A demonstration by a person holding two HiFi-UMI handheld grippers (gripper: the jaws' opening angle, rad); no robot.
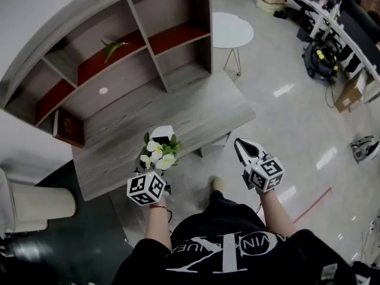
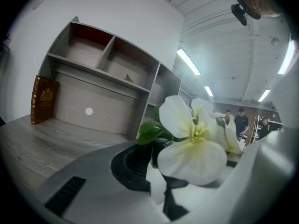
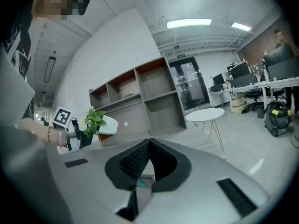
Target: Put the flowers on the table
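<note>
Over the table [image 1: 196,108] edge, left tongs [image 1: 161,134] clasping flowers [image 1: 158,152]

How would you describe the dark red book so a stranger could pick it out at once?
Find the grey shelf unit on the long table. At its left end, below the compartments, a dark red book stands upright. It is the only book, with a gold emblem on its cover.

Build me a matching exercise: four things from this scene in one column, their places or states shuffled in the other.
1. flowers
2. book
3. round white table
4. right gripper

a. shut, empty
b. on the floor
c. upright on the wooden table
d. held in the left gripper

Pairs: 1-d, 2-c, 3-b, 4-a
</note>
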